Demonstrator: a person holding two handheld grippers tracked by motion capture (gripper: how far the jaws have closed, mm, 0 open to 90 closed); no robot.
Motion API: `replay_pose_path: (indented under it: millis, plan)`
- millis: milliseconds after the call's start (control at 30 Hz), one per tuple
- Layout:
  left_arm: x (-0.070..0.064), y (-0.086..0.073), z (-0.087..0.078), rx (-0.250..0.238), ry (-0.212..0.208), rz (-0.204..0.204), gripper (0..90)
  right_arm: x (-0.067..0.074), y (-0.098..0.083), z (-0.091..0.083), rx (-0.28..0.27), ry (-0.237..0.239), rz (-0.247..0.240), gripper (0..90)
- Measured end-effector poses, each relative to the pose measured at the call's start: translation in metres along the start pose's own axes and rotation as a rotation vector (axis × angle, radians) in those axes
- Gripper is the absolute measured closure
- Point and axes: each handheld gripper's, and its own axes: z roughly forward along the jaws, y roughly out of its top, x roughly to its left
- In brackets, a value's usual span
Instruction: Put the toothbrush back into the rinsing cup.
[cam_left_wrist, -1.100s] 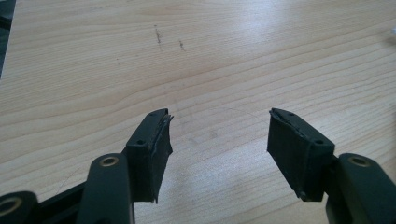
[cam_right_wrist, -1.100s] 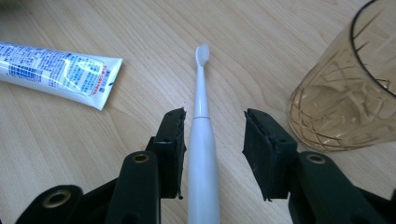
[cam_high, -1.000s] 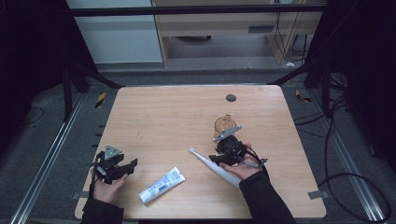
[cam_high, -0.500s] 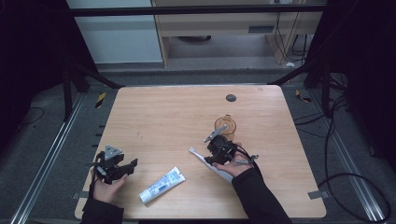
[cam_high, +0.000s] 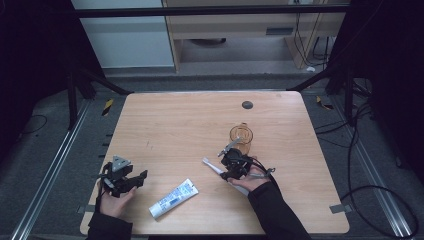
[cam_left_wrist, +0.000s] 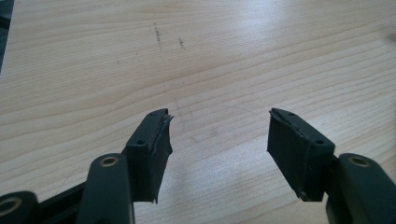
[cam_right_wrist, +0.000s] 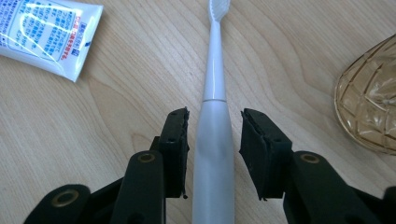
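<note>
A white toothbrush (cam_right_wrist: 212, 93) lies flat on the wooden table (cam_high: 190, 120), its head (cam_high: 207, 162) pointing left and away from me. My right gripper (cam_right_wrist: 215, 116) is low over the handle with one jaw on each side. Its jaws have just been closing, and a thin gap still shows between each pad and the handle, so it is open. In the high view the right gripper (cam_high: 226, 170) covers most of the handle. My left gripper (cam_high: 140, 176) rests at the near left of the table, and its jaws (cam_left_wrist: 219, 116) stand wide open over bare wood.
A white and blue toothpaste tube (cam_high: 173, 198) lies between the two hands near the front edge, also seen as the tube (cam_right_wrist: 46, 32) left of the brush. An amber glass cup (cam_high: 241, 136) stands just behind the right gripper. A dark round cap (cam_high: 247, 104) sits far back.
My right gripper has moved left and down onto the toothbrush handle, away from the cup. The left hand has stayed put.
</note>
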Motion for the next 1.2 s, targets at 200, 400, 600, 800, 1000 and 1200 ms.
replay_pose_path:
  millis: [200, 400, 600, 800, 1000, 1200]
  plan:
    - [0.0, 0.0, 0.0, 0.001, 0.0, 0.001, 38.6, -0.001, -0.001, 0.005, 0.018, 0.003, 0.002, 61.7]
    - [0.0, 0.0, 0.0, 0.0, 0.0, -0.001, 38.6, -0.002, -0.003, 0.011, 0.036, 0.004, 0.005, 61.6]
    - [0.0, 0.0, 0.0, 0.001, 0.0, 0.0, 38.7, -0.003, -0.004, 0.016, 0.053, 0.005, 0.006, 62.0]
    - [0.0, 0.0, 0.0, 0.001, 0.0, -0.001, 38.7, -0.001, -0.004, 0.02, 0.062, 0.005, 0.006, 63.0]
    - [0.0, 0.0, 0.0, 0.003, 0.001, 0.0, 38.7, -0.001, -0.004, 0.023, 0.07, -0.002, 0.007, 64.9]
    - [0.0, 0.0, 0.0, 0.003, 0.001, 0.001, 38.7, 0.0, -0.004, 0.024, 0.072, -0.015, 0.009, 66.3]
